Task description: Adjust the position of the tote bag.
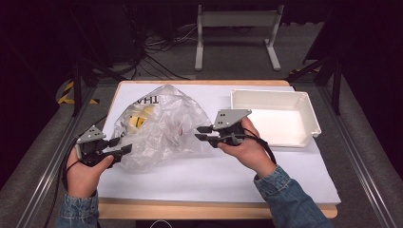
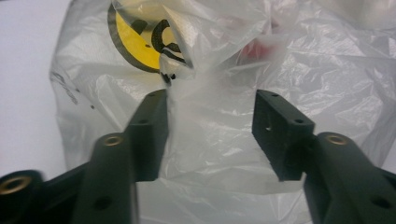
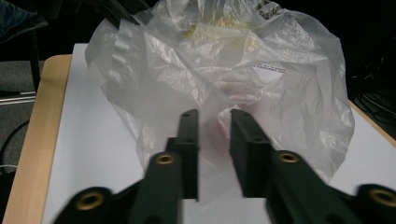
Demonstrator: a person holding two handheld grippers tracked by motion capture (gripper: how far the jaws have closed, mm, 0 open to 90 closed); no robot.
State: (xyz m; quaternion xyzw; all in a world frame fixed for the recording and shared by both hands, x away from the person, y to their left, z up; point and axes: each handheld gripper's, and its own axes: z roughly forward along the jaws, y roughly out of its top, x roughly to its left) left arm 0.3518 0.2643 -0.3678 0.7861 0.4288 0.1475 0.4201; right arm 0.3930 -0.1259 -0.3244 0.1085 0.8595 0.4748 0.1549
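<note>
Still early: bag (image 1: 159, 126) gripped, nothing out, tray (image 1: 311, 118) empty.
Right gripper (image 1: 203, 133) pinches film; left gripper (image 1: 121, 146) stands half apart, film loose between.

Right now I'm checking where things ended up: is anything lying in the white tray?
No, the white tray is bare inside in the high view, while the plastic bag lies left of it.

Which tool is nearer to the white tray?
Right. The right tool is at the clear plastic bag's right edge, just left of the white tray; the left tool is at the bag's far-left side.
</note>
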